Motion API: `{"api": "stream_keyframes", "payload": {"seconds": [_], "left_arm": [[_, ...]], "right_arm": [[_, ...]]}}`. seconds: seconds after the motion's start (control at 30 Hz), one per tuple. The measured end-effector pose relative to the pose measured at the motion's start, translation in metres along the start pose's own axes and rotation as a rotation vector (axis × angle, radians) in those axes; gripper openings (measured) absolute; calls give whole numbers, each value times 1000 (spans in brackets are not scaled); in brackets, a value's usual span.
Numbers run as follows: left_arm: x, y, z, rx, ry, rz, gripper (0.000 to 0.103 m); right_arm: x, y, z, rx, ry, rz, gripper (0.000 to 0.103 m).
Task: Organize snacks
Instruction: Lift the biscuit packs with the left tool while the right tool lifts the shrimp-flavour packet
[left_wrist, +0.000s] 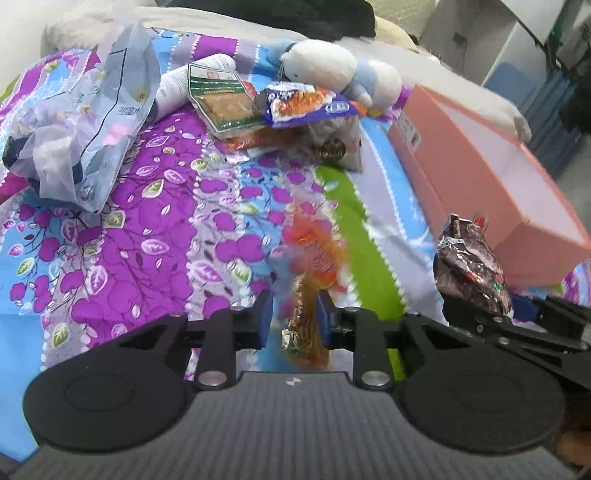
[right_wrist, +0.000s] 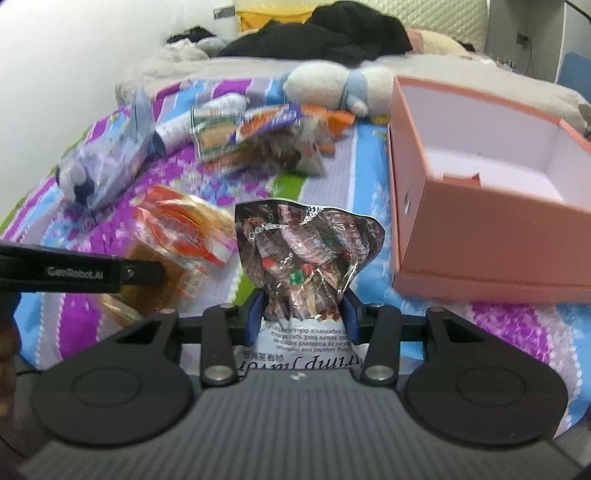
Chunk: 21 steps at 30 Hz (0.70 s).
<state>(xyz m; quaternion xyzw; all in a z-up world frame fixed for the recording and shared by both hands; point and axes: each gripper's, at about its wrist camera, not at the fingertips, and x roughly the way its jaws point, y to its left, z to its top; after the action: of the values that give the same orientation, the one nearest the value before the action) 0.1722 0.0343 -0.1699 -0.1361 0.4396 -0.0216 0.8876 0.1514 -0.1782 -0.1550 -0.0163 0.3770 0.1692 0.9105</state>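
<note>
Above bedspread (left_wrist: 147, 229), both grippers (left_wrist: 293, 314) (right_wrist: 303, 314) angle down.

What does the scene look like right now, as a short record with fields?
surface: bedspread with a purple flower print
left hand-held gripper: shut on an orange snack packet
right hand-held gripper: shut on a dark shiny snack bag
box: pink, open, nearly empty, on the right
snack pile: several packets at the far side, not yet sorted
other: stuffed toy behind the pile; plastic bag on the left
</note>
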Motion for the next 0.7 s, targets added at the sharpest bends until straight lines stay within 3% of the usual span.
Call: {"api": "stream_keyframes", "payload": {"seconds": [0.17,0.5,0.7], "left_arm": [[5,-8,8,14,-5,-8,24],[11,-1,5,-69,26,-97,18],[14,-9,4,-85,48,-198,19]], "right_arm": [[-3,-8,15,6,-37,-4,46],[22,-12,-16,44,63,50,46],[37,-4,-29,45,119,82,46]]}}
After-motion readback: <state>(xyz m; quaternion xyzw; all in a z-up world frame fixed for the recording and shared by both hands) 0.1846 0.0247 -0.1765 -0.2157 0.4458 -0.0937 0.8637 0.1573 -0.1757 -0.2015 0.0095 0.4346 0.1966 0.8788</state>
